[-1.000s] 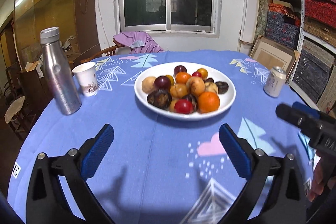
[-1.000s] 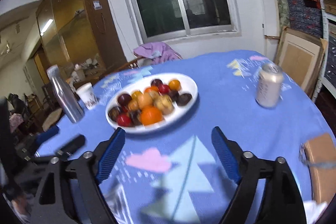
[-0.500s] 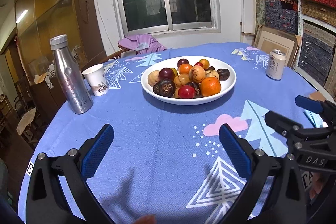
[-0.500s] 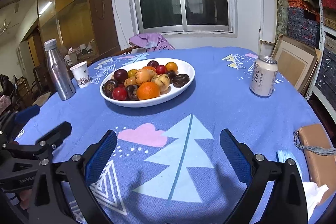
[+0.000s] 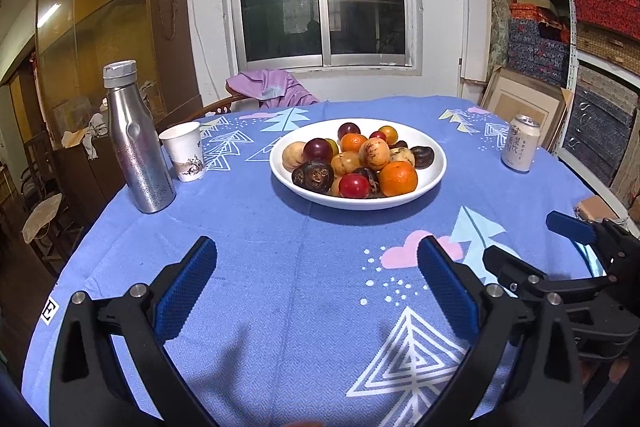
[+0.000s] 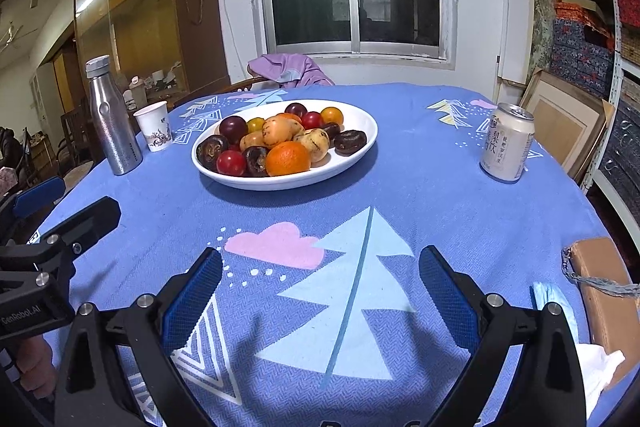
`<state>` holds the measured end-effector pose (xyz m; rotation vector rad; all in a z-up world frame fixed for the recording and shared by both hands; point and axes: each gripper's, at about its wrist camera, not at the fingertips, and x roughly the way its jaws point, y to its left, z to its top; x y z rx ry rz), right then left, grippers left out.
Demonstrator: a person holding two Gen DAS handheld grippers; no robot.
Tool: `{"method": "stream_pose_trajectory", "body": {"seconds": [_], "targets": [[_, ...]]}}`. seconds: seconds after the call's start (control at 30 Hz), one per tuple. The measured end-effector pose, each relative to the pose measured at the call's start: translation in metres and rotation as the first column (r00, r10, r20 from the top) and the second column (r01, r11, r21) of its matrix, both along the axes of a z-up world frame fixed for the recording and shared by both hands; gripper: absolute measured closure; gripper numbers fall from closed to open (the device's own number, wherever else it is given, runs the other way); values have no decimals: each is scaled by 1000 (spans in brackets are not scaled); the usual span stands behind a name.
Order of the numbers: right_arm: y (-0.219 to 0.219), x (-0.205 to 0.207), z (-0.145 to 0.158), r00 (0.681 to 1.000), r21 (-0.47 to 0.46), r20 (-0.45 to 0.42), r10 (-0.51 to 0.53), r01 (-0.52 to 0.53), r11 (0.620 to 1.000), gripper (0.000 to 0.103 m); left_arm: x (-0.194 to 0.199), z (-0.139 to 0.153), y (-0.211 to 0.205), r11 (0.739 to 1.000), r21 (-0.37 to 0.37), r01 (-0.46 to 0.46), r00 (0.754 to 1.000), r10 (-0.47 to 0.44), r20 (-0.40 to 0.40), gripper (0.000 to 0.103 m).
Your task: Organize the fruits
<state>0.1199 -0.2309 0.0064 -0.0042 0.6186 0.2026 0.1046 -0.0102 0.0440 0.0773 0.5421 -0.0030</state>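
A white plate (image 5: 434, 169) (image 6: 352, 157) in the middle of the round table holds several mixed fruits: an orange (image 5: 398, 178) (image 6: 288, 158), a red fruit (image 5: 354, 185) (image 6: 231, 163), dark purple plums (image 5: 318, 149) and brown ones. My left gripper (image 5: 316, 259) hovers over the blue cloth in front of the plate, open and empty. My right gripper (image 6: 320, 267) is also open with nothing between its blue pads, short of the plate. Each gripper shows at the edge of the other's view.
A steel bottle (image 5: 138, 139) and a paper cup (image 5: 184, 151) stand left of the plate. A drink can (image 5: 520, 143) (image 6: 506, 143) stands to its right. A brown box (image 6: 604, 291) and tissue lie at the table's right edge. A chair with purple cloth (image 5: 272, 89) is behind.
The right gripper's view levelled out and sharpened, and its jaws widened a little. The left gripper drew back slightly from the plate, then held still.
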Motion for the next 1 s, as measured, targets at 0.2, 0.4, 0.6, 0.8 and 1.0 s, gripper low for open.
{"method": "stream_pose_trajectory", "body": {"seconds": [0.2,0.4,0.6,0.8,1.0], "targets": [[2,-1,-2,1000,-8,-6,5,-5,1000,3,-1,-1,-1,1000,1,7,1000,-7,-1,4],[3,0,-3,1000,-13,-13,4,-5,1000,3,0,-1,-2,1000,4,9,1000,-9,-4,4],[3,0,-3,1000,-18,-14,5,-5,1000,3,-1,-1,-3,1000,8,13,1000,-13,-2,4],[4,0,-4,1000,-19,-15,5,-5,1000,3,-2,-2,-4,1000,7,16,1000,-16,-3,4],[4,0,-3,1000,-19,-14,5,-5,1000,3,-2,-2,-4,1000,7,16,1000,-16,-3,4]]}}
